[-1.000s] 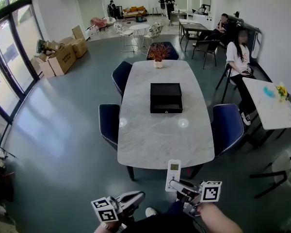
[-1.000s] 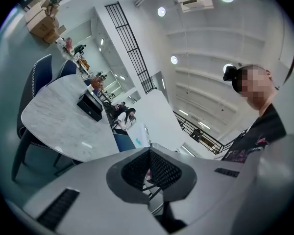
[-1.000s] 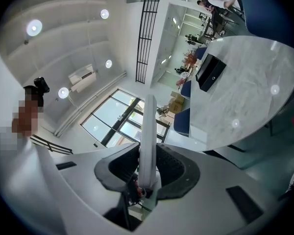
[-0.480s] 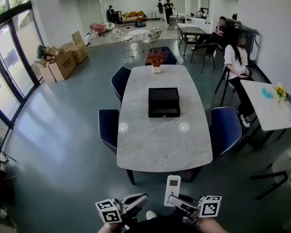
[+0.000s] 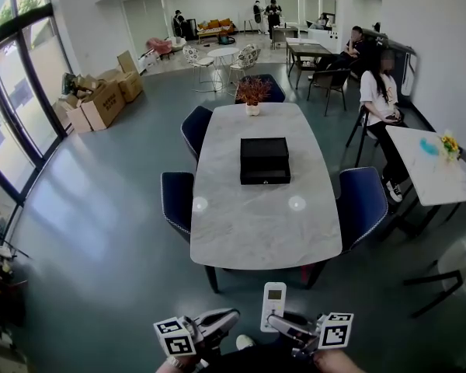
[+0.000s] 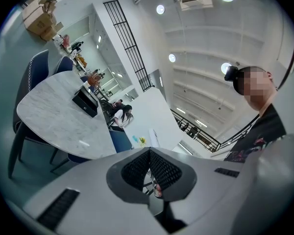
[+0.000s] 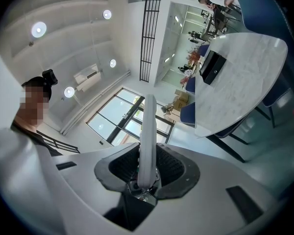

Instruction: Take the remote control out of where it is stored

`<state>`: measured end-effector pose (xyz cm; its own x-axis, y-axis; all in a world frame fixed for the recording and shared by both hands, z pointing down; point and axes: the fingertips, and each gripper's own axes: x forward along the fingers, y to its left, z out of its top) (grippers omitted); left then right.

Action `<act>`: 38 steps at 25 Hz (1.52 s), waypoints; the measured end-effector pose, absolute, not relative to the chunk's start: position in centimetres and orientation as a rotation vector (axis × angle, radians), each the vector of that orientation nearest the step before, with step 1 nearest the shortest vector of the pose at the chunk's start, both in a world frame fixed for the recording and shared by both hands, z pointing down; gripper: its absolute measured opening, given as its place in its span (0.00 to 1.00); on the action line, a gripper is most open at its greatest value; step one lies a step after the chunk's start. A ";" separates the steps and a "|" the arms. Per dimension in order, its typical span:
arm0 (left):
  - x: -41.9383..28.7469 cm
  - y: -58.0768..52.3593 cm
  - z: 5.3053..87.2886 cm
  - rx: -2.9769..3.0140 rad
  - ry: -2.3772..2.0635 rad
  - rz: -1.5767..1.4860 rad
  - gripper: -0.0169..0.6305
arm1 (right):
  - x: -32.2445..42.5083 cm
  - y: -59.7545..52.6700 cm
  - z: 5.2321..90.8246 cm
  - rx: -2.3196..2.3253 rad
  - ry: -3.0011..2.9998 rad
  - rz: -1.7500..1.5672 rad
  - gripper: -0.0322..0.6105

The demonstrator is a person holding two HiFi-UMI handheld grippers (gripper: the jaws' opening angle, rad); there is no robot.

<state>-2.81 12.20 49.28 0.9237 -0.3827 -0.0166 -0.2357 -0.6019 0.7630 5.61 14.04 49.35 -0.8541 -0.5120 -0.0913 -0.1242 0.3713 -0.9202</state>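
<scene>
I stand back from the marble table [image 5: 264, 231], and both grippers show at the bottom edge of the head view. My right gripper [image 5: 277, 320] is shut on a white remote control [image 5: 273, 305] that stands upright with its small screen at the top. In the right gripper view the remote [image 7: 147, 131] rises edge-on from between the pads of the right gripper [image 7: 147, 169]. My left gripper [image 5: 230, 318] points toward the table; its pads [image 6: 137, 166] meet with nothing between them. A black drawer box [image 5: 265, 159] sits on the middle of the table, closed.
Dark blue chairs [image 5: 178, 198] stand round the table, and a vase of dried flowers [image 5: 252, 93] is at its far end. A seated person [image 5: 383, 92] is at the right by a white side table [image 5: 431, 173]. Cardboard boxes [image 5: 101, 95] are piled at the left windows.
The right gripper has drawn the remote lower in the head view, away from the table edge. The left gripper has hardly moved.
</scene>
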 end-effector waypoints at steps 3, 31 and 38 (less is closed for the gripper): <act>-3.0 12.8 49.3 2.241 -0.441 -0.227 0.04 | 5.3 14.6 49.4 -0.542 2.282 -1.480 0.22; -4.4 14.0 49.3 2.242 -0.428 -0.235 0.04 | 3.6 15.7 49.1 -0.567 2.406 -1.430 0.22; -4.4 13.9 49.1 2.244 -0.433 -0.235 0.04 | 3.3 15.6 49.0 -0.551 2.395 -1.440 0.22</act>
